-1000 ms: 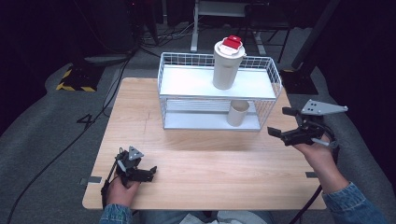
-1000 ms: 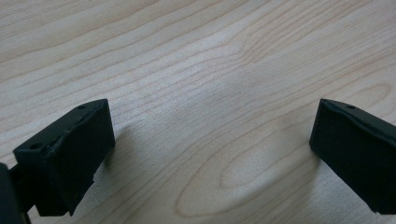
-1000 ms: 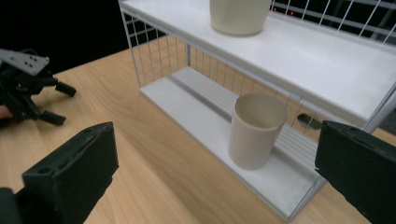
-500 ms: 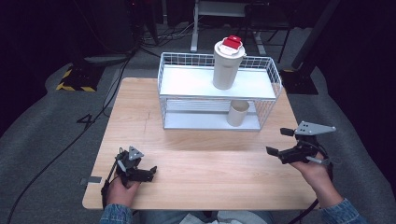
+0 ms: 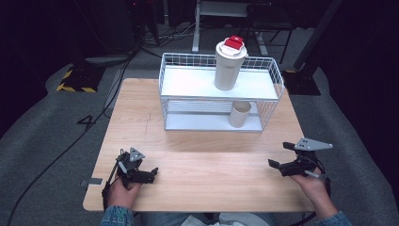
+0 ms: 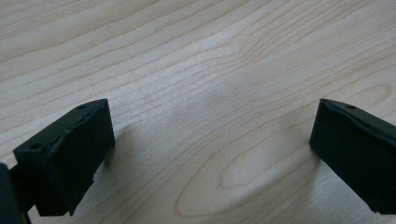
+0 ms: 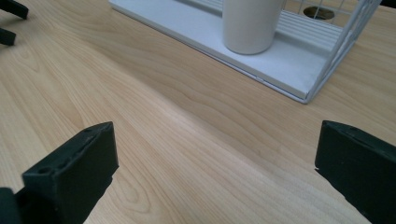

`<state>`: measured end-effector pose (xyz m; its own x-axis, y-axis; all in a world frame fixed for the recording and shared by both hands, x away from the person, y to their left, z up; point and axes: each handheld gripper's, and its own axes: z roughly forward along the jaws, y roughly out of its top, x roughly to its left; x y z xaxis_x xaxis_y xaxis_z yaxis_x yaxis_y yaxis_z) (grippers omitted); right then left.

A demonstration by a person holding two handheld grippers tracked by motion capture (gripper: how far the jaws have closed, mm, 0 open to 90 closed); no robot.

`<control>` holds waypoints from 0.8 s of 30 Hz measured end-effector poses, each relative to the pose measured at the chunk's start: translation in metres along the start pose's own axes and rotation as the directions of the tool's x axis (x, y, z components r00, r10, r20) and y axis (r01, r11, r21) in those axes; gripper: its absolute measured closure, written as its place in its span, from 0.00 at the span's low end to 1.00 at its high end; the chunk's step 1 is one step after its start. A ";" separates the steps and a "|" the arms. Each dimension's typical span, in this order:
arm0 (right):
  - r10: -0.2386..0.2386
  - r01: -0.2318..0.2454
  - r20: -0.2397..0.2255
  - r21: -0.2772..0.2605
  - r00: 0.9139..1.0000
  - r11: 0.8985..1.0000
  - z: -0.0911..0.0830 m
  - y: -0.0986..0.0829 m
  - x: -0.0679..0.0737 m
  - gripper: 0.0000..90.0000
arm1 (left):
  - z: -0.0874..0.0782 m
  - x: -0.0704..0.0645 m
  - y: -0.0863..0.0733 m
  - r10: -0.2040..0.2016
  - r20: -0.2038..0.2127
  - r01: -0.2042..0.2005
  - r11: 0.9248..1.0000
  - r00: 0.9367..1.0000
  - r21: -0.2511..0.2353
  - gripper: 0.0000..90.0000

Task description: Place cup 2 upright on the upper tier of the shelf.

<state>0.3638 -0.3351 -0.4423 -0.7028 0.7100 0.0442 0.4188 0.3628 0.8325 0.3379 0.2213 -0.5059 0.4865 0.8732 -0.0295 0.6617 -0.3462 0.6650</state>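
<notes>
Right claw [image 5: 278, 155]: held in the person's right hand [image 5: 314, 184] low over the near right part of the worktop [image 5: 211, 169]. Its jaws stand wide apart with nothing between them; in the right gripper view bare wood shows between the two black jaws. It points toward the wire rack [image 5: 219, 94], with open wood between the two.

Left claw [image 5: 153, 173]: held in the person's left hand [image 5: 121, 188] at the near left part of the worktop, low over the surface. Its jaws are also wide and hold nothing; the left gripper view shows wood grain alone between them. The two claws are well apart, one toward each near corner.

Nearest object to the right claw: a small beige cup [image 5: 240, 114], upright on the lower shelf of the wire rack, toward its right end. In the right gripper view the cup [image 7: 252, 23] stands on the white shelf board, just inside the rack's wire end wall [image 7: 348, 42], with its front face open to the worktop.

Upper shelf: a tall cream tumbler [image 5: 228, 66] with a red lid [image 5: 234, 43], upright, above and slightly left of the cup.

Surroundings: grey floor [image 5: 47, 141] around the worktop, with cables [image 5: 99, 113] trailing at the left.
</notes>
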 end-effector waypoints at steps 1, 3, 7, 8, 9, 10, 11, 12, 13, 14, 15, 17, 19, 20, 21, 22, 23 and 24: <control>0.003 -0.003 -0.003 0.000 1.000 1.000 0.001 -0.003 0.000 0.00 | 0.000 0.000 0.000 -0.001 0.000 0.001 1.000 1.000 0.001 0.00; 0.008 -0.008 0.009 0.003 1.000 1.000 0.003 -0.009 0.000 0.00 | 0.000 0.000 0.000 0.000 0.000 0.000 1.000 1.000 0.000 0.00; 0.018 -0.019 0.025 0.007 1.000 1.000 0.009 -0.021 0.000 0.00 | 0.000 0.000 0.000 0.000 0.000 0.000 1.000 1.000 0.000 0.00; 0.024 -0.024 0.028 0.009 0.999 1.000 0.010 -0.023 0.000 0.00 | 0.000 0.000 0.000 0.000 0.000 0.000 1.000 1.000 0.000 0.01; 0.029 -0.029 0.030 0.013 0.999 0.999 0.011 -0.026 0.000 0.00 | 0.000 0.000 0.000 0.000 0.000 0.000 1.000 1.000 0.000 0.00; 0.034 -0.035 0.034 0.016 0.999 0.999 0.012 -0.028 0.000 0.00 | 0.000 0.000 0.000 0.000 0.000 0.000 1.000 1.000 0.000 0.01; 0.038 -0.039 0.034 0.019 0.999 0.999 0.014 -0.032 -0.001 0.00 | 0.000 0.000 0.000 0.000 0.000 0.000 1.000 1.000 0.001 0.00; 0.045 -0.046 0.034 0.022 0.998 0.999 0.015 -0.033 -0.001 0.00 | 0.000 0.000 0.000 0.000 0.000 0.000 1.000 1.000 0.001 0.01; 0.049 -0.050 0.037 0.029 0.998 0.998 0.016 -0.035 -0.001 0.00 | 0.000 0.000 0.000 0.000 0.000 0.000 1.000 1.000 0.000 0.00; 0.048 -0.050 0.043 0.037 0.998 0.998 0.017 -0.037 -0.001 0.00 | 0.000 0.000 0.000 0.000 0.000 0.000 1.000 1.000 0.001 0.00; 0.045 -0.048 0.052 0.048 0.998 0.998 0.018 -0.039 -0.001 0.00 | 0.000 0.000 0.000 0.000 0.000 0.000 1.000 1.000 0.001 0.00; 0.048 -0.051 0.054 0.057 0.997 0.997 0.020 -0.043 -0.001 0.00 | 0.000 0.000 0.000 0.000 0.000 0.000 1.000 1.000 0.000 0.00; 0.055 -0.058 0.053 0.069 0.997 0.996 0.023 -0.046 -0.001 0.00 | 0.000 0.000 0.000 0.001 0.000 -0.001 1.000 1.000 0.001 0.00; 0.057 -0.060 0.053 0.073 0.997 0.996 0.024 -0.047 -0.001 0.00 | 0.000 0.000 0.000 0.000 0.000 0.000 1.000 1.000 0.001 0.00; 0.057 -0.062 0.055 0.079 0.997 0.995 0.025 -0.049 -0.001 0.00 | 0.000 0.000 0.000 0.001 0.000 -0.001 1.000 1.000 0.000 0.00; 0.062 -0.067 0.056 0.089 0.996 0.994 0.026 -0.050 -0.001 0.00 | 0.000 0.000 0.000 0.000 0.000 0.000 1.000 1.000 0.000 0.00; 0.058 -0.064 0.059 0.097 0.997 0.993 0.026 -0.051 0.000 0.00 | 0.000 0.000 0.000 0.000 0.000 0.000 1.000 1.000 0.001 0.00; 0.057 -0.063 0.062 0.097 0.996 0.993 0.027 -0.052 0.000 0.00 | 0.000 0.000 0.000 0.000 0.000 0.000 1.000 1.000 0.000 0.00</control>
<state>0.3575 -0.3376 -0.5006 -0.6407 0.7657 0.0567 0.5155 0.3742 0.7709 0.3379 0.2213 -0.5059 0.4869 0.8730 -0.0295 0.6618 -0.3467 0.6647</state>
